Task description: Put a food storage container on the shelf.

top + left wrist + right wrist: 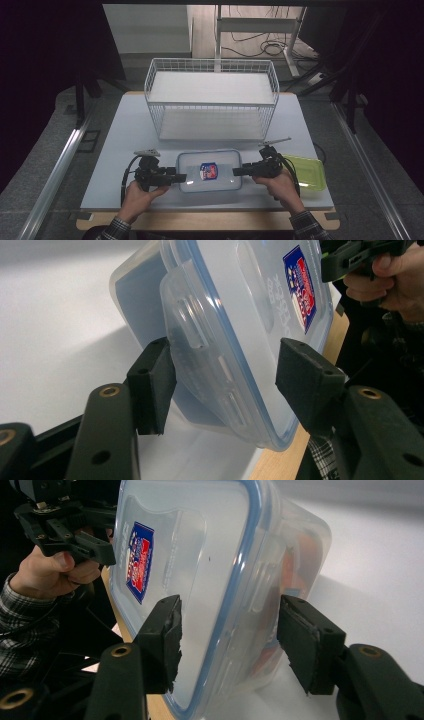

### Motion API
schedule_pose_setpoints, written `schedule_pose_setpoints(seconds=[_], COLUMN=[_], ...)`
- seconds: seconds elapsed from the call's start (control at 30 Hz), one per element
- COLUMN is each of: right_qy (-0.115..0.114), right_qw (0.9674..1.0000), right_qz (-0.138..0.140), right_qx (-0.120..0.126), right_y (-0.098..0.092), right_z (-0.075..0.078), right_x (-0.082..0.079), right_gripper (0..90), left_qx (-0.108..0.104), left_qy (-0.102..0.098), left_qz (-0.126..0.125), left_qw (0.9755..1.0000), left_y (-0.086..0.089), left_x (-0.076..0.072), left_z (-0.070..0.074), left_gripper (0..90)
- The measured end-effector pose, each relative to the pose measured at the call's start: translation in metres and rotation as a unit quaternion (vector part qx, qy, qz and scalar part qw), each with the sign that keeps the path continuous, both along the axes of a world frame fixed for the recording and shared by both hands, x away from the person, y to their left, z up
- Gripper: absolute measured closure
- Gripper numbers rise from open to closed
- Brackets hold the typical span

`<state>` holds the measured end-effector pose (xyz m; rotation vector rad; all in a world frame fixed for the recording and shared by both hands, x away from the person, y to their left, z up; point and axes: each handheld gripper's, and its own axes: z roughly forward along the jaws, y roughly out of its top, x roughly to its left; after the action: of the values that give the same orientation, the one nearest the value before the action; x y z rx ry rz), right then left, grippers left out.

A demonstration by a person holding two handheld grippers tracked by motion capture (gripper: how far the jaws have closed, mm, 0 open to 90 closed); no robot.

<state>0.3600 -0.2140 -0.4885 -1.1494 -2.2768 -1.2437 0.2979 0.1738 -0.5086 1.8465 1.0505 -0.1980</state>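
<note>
A clear plastic container (210, 171) with a blue-rimmed lid and a red and blue label lies near the front of the white table (125, 130). My left gripper (182, 177) has its jaws across the container's left end, one pad under the side latch flap (200, 335) and the other on the lid. From the opposite side, my right gripper (236, 171) clamps the right end, with one pad on the lid and one against the base. In the left gripper view the left gripper (227, 385) straddles the container (240, 315). In the right gripper view the right gripper (230, 645) straddles the container (210, 555).
A white wire basket (210, 62) stands behind the container at the middle back of the table. A green translucent tray (306, 170) lies to the right of my right hand. The wooden front edge (210, 220) runs close below both hands.
</note>
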Motion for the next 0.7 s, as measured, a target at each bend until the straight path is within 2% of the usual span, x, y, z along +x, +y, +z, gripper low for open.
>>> schedule_pose_setpoints(seconds=[0.2,0.37,0.47,0.57,0.63,0.7], right_qy=[-0.003,0.0,-0.003,0.0,-0.009,-0.026], right_qw=[0.9999,0.9998,0.9997,0.9995,0.9994,0.9991], right_qz=[-0.008,-0.017,-0.024,-0.03,-0.032,-0.032], right_qx=[-0.006,-0.006,-0.008,-0.008,-0.006,-0.014], right_y=[0.001,0.001,0.001,0.002,0.003,0.007], right_z=[0.002,0.003,0.004,0.005,0.007,0.01], right_x=[-0.004,-0.007,-0.009,-0.01,-0.012,-0.014], right_gripper=[47.2,48.2,49.1,50.6,52.6,52.6], left_qx=[-0.003,-0.024,-0.048,-0.049,-0.047,-0.049], left_qy=[0.011,0.028,0.042,0.041,0.033,0.036], left_qz=[0.008,0.021,0.03,0.037,0.042,0.046], left_qw=[0.9999,0.9991,0.9975,0.9973,0.9975,0.9971], left_y=[0.0,0.002,0.006,0.007,0.009,0.011], left_x=[-0.002,-0.003,-0.002,-0.001,0.0,0.002], left_z=[0.0,-0.002,-0.004,-0.002,0.0,0.0], left_gripper=[42.0,44.5,48.1,49.3,50.4,50.3])
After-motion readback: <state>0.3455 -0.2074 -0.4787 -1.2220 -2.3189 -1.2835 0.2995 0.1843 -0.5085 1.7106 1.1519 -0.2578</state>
